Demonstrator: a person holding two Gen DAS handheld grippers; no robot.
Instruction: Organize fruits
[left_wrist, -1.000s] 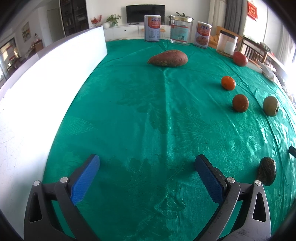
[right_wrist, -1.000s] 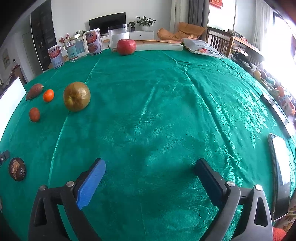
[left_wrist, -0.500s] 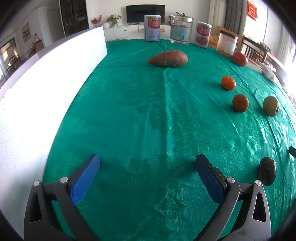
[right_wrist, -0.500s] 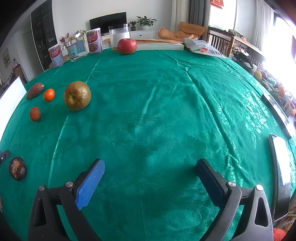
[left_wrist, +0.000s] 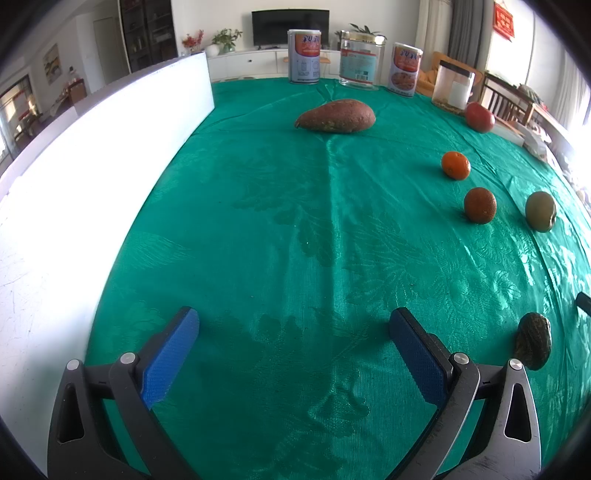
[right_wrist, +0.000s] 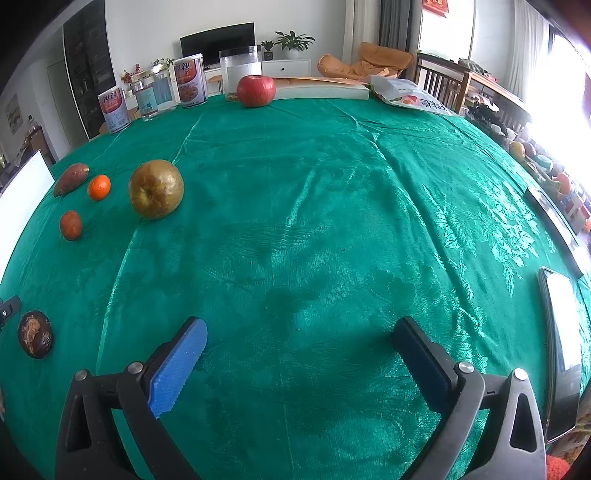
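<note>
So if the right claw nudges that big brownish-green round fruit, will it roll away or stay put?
Probably rolls: the brownish-green fruit looks nearly round and sits free on the green tablecloth, touching nothing. The cloth's woven texture and creases may slow it. It is the largest fruit in view, so it is likely fairly heavy; the open right claw looks wide enough to grasp it.

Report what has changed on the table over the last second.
Almost nothing. The right tool has crept slightly toward the red apple, so the scene sits a touch lower in its view. The left tool has not moved. Both are open and empty; no fruit on the green tablecloth has shifted.
</note>
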